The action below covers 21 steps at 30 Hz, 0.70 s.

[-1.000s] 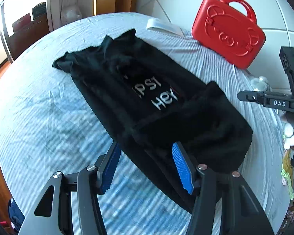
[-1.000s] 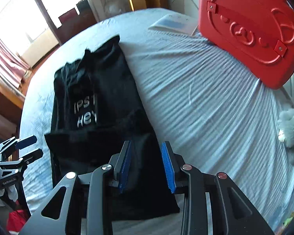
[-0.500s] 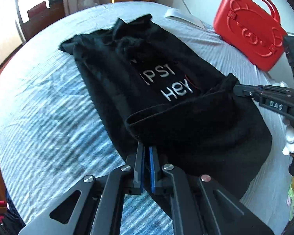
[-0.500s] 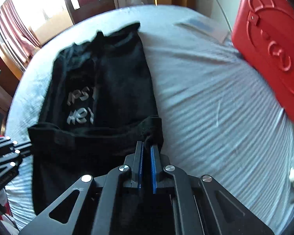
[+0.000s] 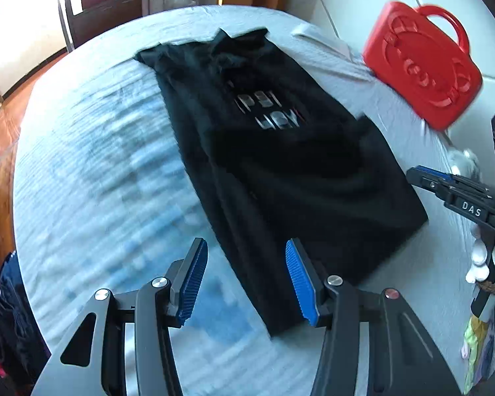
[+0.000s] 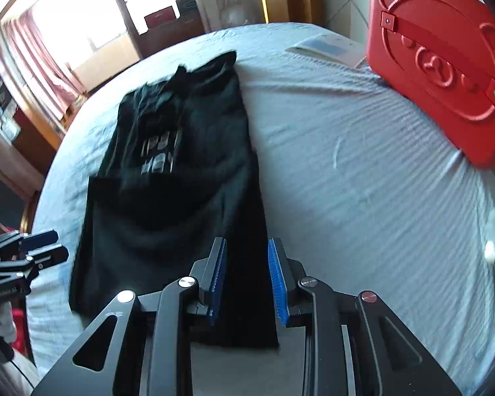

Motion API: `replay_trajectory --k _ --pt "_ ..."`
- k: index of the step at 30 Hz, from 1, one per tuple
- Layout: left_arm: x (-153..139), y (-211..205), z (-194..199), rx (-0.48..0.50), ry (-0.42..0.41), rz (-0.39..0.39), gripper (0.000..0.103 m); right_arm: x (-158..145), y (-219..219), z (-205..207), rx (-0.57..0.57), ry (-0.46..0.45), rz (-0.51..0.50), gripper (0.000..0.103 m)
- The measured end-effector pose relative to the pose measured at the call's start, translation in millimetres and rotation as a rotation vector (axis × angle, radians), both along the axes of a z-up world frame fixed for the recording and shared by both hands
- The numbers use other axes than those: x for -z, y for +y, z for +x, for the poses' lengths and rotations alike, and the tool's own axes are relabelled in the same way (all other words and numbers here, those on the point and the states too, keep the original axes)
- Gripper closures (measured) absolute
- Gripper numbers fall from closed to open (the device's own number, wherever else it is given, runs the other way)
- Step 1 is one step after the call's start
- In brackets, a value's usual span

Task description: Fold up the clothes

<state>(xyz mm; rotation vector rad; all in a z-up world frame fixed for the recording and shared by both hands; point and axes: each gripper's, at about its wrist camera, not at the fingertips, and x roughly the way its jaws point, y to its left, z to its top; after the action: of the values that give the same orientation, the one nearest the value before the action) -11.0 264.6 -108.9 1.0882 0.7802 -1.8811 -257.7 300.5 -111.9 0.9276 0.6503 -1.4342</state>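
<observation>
Hovering: left gripper (image 5: 244, 277), right gripper (image 6: 245, 277), both released.
Ahead: black T-shirt (image 5: 280, 165), hem folded.
Risk: loose fold slipping back.

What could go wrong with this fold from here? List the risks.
1. The black shirt lies with a loose, uneven flap across its lower part; pressing on may lock in a crooked fold.
2. Both tongs, left and right, are open and hold nothing, so the flap could slump.
3. The red case stands close on the bed; a wide swing might knock it.
</observation>
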Motion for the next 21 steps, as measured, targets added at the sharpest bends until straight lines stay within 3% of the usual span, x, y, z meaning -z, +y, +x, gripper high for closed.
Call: replay_trajectory --k 1,3,5,10,19,21 --pt "2.4 10.6 -3.9 0.001 -0.009 0.004 0.052 4.0 9.3 2.5 -0.018 0.016 0.008 0.075" --pt "9.4 20.7 -9.6 0.013 -0.025 0.008 0.051 9.3 24.9 3.6 -0.044 0.034 0.015 0.059" --pt "15.6 29.4 -10.5 0.012 -0.04 0.014 0.049 10.7 35.1 2.6 -0.071 0.031 0.002 0.053" --pt "13.9 37.8 -8.3 0.004 -0.052 -0.02 0.047 11.7 46.4 5.2 -0.167 0.004 0.004 0.053" --pt "30.0 37.3 -18.0 -0.038 -0.054 -0.052 0.048 30.2 35.7 13.4 -0.228 0.05 -0.045 0.054" --pt "30.8 35.7 -20.4 -0.017 -0.034 -0.056 0.061 33.7 34.5 11.6 -0.217 0.037 -0.049 0.064"
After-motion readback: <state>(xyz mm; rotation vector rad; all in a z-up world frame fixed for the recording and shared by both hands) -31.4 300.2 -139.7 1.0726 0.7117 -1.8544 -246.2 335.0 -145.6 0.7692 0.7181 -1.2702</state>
